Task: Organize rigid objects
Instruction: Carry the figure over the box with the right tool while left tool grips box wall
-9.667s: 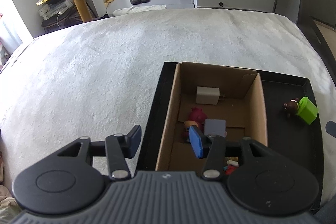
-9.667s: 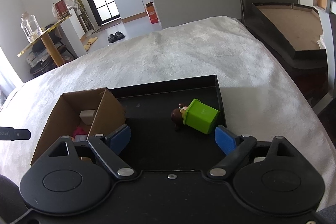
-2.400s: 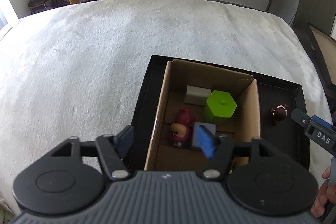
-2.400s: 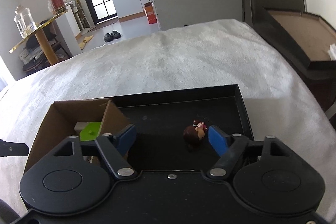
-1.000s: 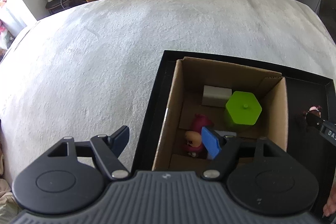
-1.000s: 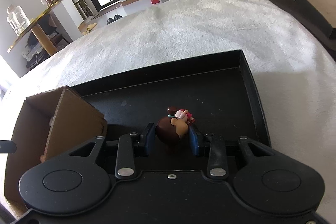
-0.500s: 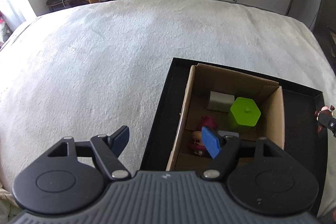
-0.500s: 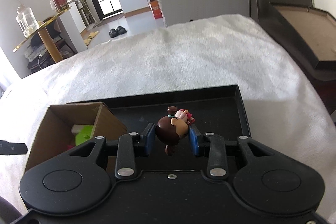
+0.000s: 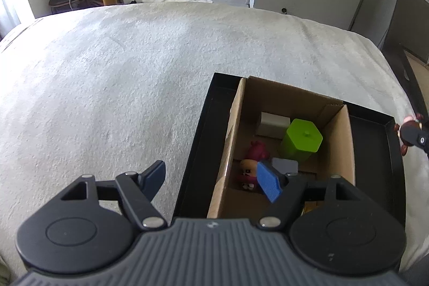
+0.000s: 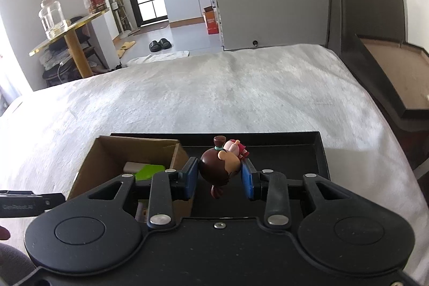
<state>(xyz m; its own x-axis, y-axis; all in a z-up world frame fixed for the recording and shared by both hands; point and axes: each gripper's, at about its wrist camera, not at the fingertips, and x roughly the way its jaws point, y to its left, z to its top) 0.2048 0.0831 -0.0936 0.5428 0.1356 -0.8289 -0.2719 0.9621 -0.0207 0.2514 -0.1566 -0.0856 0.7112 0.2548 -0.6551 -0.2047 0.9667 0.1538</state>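
My right gripper point(image 10: 219, 177) is shut on a small brown-haired doll figure point(image 10: 219, 169) and holds it above the black tray point(image 10: 319, 152), just right of the cardboard box point(image 10: 107, 152). In the left wrist view the box point(image 9: 340, 146) holds a green hexagonal block point(image 9: 301, 138), a white block point(image 9: 273, 122), a pink-and-red figure point(image 9: 250, 168) and a grey block point(image 9: 285, 165). My left gripper point(image 9: 211, 178) is open and empty above the box's near left wall. The doll point(image 9: 406, 125) shows at that view's right edge.
The black tray point(image 9: 203, 136) lies on a white fuzzy bedcover point(image 9: 107, 87). A dark lidded box point(image 10: 388, 71) stands to the right of the bed. A gold table with a glass jar point(image 10: 52, 18) stands beyond the bed's far left.
My right gripper has risen and drifted left with the doll, now higher above the tray. The left gripper has pulled back a little and stays open.
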